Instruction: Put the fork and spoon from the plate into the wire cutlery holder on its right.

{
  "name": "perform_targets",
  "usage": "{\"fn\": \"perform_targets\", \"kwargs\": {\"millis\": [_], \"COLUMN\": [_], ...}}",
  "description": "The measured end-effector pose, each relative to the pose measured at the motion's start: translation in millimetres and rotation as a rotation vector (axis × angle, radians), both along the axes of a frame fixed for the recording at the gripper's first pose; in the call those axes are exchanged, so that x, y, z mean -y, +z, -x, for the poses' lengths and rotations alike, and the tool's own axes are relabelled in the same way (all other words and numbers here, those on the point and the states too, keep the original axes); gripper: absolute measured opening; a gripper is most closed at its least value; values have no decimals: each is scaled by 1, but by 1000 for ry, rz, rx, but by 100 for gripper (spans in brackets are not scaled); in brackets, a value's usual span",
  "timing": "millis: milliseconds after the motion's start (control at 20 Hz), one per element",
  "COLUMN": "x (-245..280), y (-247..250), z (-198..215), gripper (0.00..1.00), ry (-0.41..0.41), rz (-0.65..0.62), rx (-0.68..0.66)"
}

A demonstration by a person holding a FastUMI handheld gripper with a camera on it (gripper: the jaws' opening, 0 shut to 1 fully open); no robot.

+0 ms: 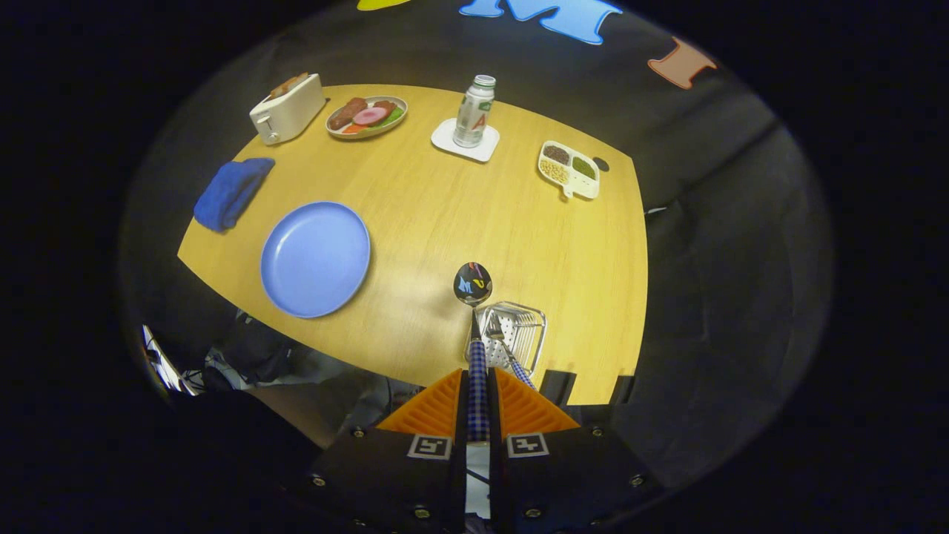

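1. Gripper view, low centre of the frame: my tongs (478,404) are closed tight on the checked handle of the spoon (473,284), both fingers pressing it, the bowl standing up and forward beyond the tips.
2. The wire cutlery holder (511,334) sits on the table (460,215) just right of the spoon's stem, near the table's front edge. The fork (504,345) already lies inside it, its checked handle slanting out toward my right finger.
3. The blue plate (315,258) lies at centre left of the frame, bare, well apart from the holder.
4. I judge the fork done and the spoon in transit: this is the carry-and-drop step for the last piece.
5. The spoon seems to hang above and slightly left of the holder's mouth. Next I should shift a little right, tip the bowl down into the basket, and open the fingers only once it is inside the wires.
6. Risk: the spoon may catch the rim or knock the fork's handle.
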State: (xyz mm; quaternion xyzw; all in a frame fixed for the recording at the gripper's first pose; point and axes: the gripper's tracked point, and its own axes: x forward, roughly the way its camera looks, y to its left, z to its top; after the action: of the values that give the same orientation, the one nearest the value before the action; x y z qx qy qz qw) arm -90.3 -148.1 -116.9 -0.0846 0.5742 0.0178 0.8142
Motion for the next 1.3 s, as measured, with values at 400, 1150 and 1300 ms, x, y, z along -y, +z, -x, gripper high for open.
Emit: {"fn": "perform_targets", "kwargs": {"millis": [400,1150,1300], "x": [33,33,31], "y": [-41,-68,-48], "z": [24,-14,-20], "gripper": [13,56,66], "ry": [-17,35,8], "rz": [27,33,39], "rx": [-135,-149,-58]}}
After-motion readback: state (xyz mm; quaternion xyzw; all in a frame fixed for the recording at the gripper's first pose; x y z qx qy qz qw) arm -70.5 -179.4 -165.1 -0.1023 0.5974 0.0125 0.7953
